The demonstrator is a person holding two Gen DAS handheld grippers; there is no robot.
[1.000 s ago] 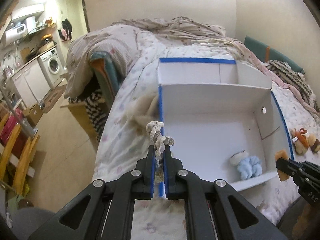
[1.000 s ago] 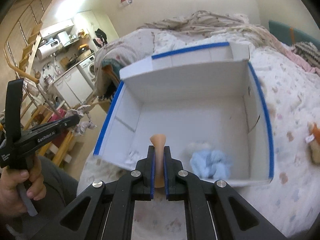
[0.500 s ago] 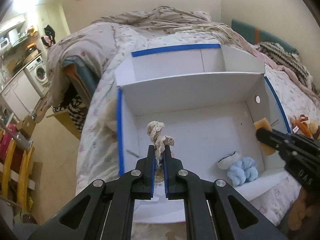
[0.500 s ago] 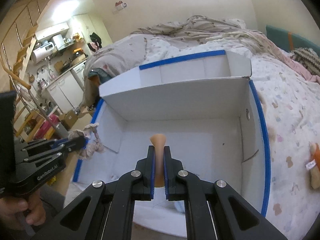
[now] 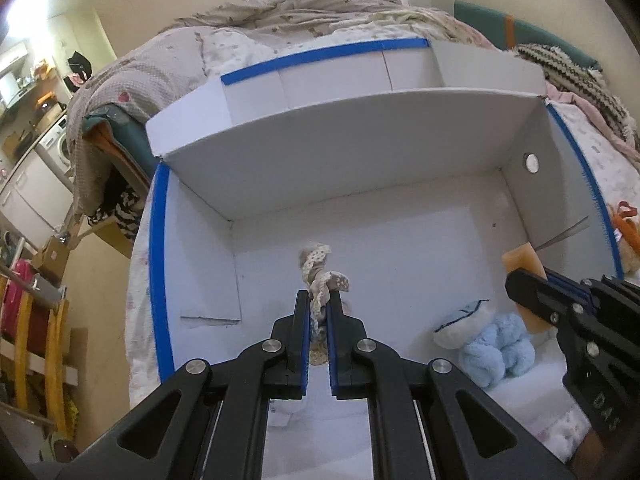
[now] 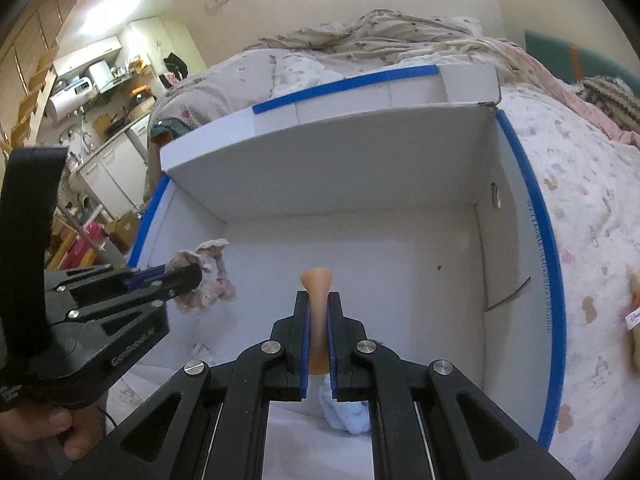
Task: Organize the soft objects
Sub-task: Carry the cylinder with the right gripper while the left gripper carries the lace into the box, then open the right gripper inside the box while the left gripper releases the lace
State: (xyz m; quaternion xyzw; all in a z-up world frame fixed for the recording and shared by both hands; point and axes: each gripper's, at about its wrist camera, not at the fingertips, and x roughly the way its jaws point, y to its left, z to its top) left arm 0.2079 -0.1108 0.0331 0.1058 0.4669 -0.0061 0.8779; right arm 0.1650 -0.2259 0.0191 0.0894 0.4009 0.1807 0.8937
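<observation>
A white cardboard box (image 5: 400, 148) with blue-taped edges lies open on the bed; it also shows in the right wrist view (image 6: 340, 184). My left gripper (image 5: 318, 300) is shut on a beige lace-trimmed soft toy (image 5: 320, 276) and holds it over the box's left half; the toy also shows in the right wrist view (image 6: 208, 280). My right gripper (image 6: 318, 300) is shut on a soft orange piece (image 6: 316, 284), held over the box near its right wall (image 5: 520, 258). A light blue plush (image 5: 496, 348) lies on the box floor at the front right.
The box rests on a bed with a flowered sheet (image 6: 580, 208) and rumpled blankets (image 5: 320, 4) behind. An orange plush toy (image 5: 624, 232) lies on the bed right of the box. A kitchen and wooden ladder (image 5: 24, 320) are off to the left.
Both grippers have moved forward from the box's front edge to over its inside, each still shut on its soft object. The box now fills both views.
</observation>
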